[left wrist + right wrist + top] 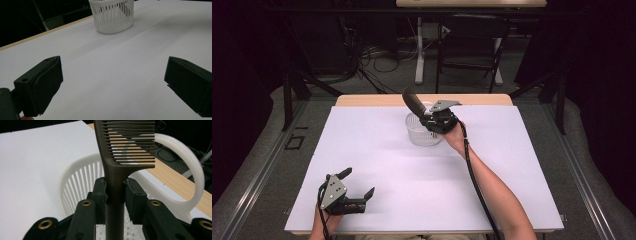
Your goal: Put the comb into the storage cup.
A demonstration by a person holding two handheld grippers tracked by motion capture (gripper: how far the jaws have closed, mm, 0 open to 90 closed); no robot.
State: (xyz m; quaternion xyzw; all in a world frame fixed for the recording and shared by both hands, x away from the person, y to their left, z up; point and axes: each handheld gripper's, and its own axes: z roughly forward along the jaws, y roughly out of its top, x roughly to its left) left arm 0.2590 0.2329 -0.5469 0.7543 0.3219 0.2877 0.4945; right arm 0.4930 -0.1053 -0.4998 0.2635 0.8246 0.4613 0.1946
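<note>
Right gripper [115, 192]: jaws narrow, clamped on the handle of a dark brown plastic comb [125, 142], teeth end raised. Comb held over a white slatted plastic basket [422, 131] with a loop handle, standing near the far edge of the white-covered table [512, 165], about mid-width. Left gripper [360, 186]: jaws wide, nothing between them, just above the table's near left corner, well apart from the basket.
</note>
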